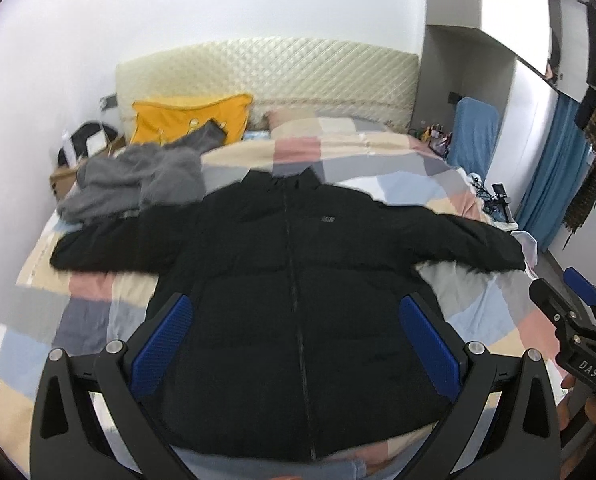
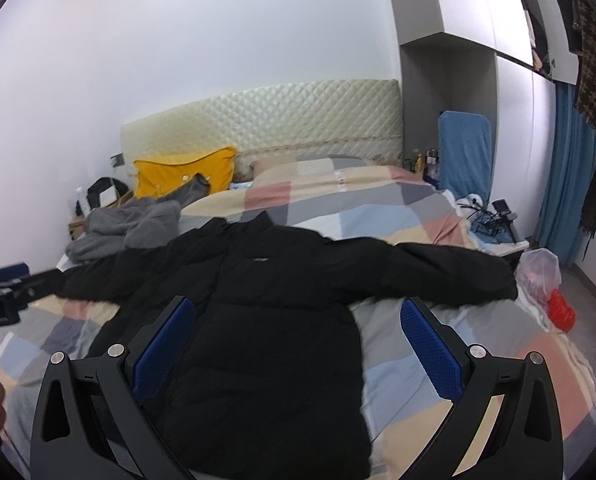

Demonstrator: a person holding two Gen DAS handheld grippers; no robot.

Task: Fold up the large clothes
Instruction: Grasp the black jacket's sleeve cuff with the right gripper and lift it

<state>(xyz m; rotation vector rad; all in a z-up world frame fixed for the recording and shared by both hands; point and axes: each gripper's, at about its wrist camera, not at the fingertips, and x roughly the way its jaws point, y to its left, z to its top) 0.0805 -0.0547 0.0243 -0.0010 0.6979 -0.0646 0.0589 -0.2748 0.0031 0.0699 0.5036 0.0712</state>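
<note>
A black puffer jacket (image 1: 282, 280) lies face up on the bed, zipped, collar toward the headboard, both sleeves spread out sideways. It also shows in the right wrist view (image 2: 266, 320). My left gripper (image 1: 294, 312) is open and empty, hovering above the jacket's lower middle. My right gripper (image 2: 298, 316) is open and empty above the jacket's right side, near the right sleeve (image 2: 437, 276). The right gripper also shows at the right edge of the left wrist view (image 1: 569, 312).
The bed has a checked pastel quilt (image 1: 377, 160). A grey fleece garment (image 1: 138, 184) lies by the left sleeve. A yellow pillow (image 1: 194, 116) leans on the quilted headboard (image 1: 274, 68). A plastic bag (image 2: 541, 272) and blue curtain (image 2: 565, 168) stand right of the bed.
</note>
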